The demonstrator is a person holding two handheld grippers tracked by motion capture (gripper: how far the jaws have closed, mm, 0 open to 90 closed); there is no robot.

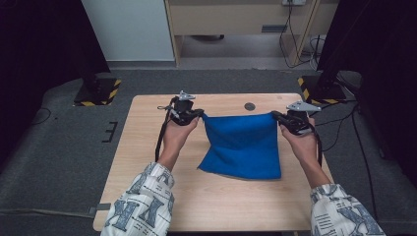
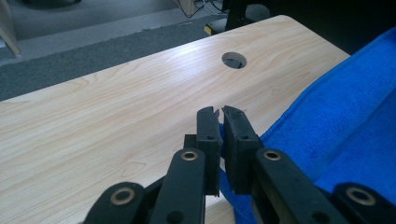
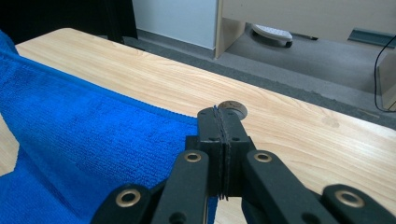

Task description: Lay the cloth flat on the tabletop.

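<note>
A blue cloth [image 1: 243,145] hangs between the two grippers, its far edge lifted and pulled straight and its near edge resting on the wooden table [image 1: 147,147]. My left gripper [image 1: 199,115] is shut on the cloth's far left corner. In the left gripper view the gripper [image 2: 219,114] pinches the cloth's edge, and the cloth [image 2: 336,121] spreads to the right. My right gripper [image 1: 275,116] is shut on the far right corner. In the right gripper view the jaws [image 3: 219,116] are pressed together on the hem, with the cloth [image 3: 93,130] stretching away to the left.
A round cable hole [image 1: 250,106] lies in the table just beyond the cloth, between the grippers; the same hole [image 2: 233,59] sits ahead of the left gripper. Grey carpet surrounds the table. Stand bases with yellow-black tape [image 1: 98,91] sit at both far corners.
</note>
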